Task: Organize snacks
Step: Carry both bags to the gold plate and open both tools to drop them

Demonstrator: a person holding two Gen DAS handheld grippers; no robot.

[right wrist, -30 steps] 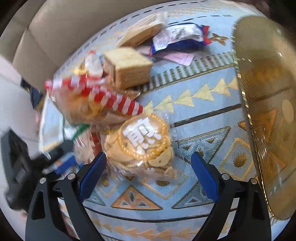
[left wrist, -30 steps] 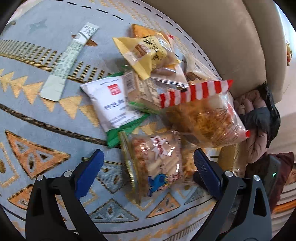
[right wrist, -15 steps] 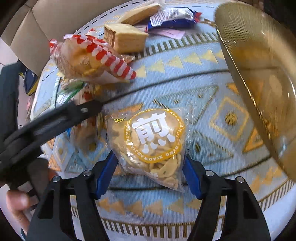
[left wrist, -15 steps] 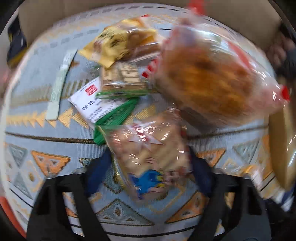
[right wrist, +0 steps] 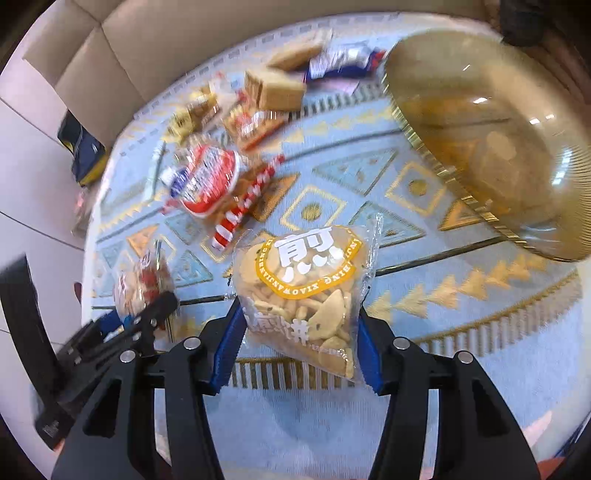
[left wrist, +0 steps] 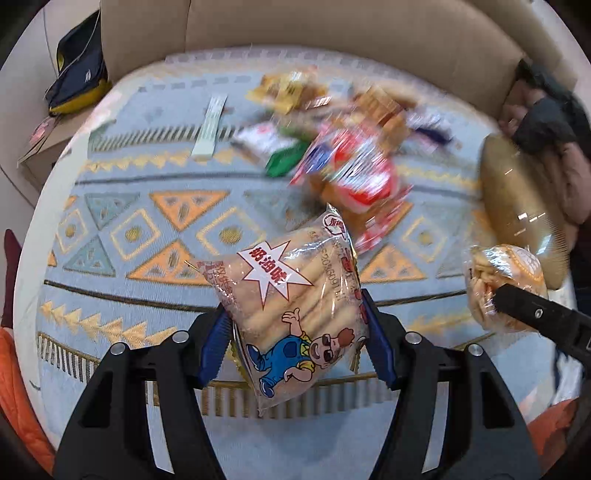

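My left gripper point(left wrist: 295, 339) is shut on a clear bag of biscuit sticks with a cartoon boy point(left wrist: 291, 306) and holds it above the patterned cloth. My right gripper point(right wrist: 297, 339) is shut on a round-label bag of small crackers point(right wrist: 306, 288), also lifted. That cracker bag shows at the right of the left wrist view point(left wrist: 506, 280). The stick bag and left gripper show at the left of the right wrist view point(right wrist: 142, 288). A pile of snack packs point(right wrist: 236, 147) lies on the far side of the cloth.
A gold-rimmed amber glass dish point(right wrist: 491, 136) stands to the right on the blue patterned tablecloth point(right wrist: 461, 332). A beige sofa point(left wrist: 332, 33) runs behind the table, with a dark bag point(left wrist: 77, 77) at its left and clothing point(left wrist: 546, 122) at its right.
Both grippers closed on their bags and lifted them off the cloth, pulling back toward the near edge. The pile now sits farther away, and the red-striped bag has shifted.
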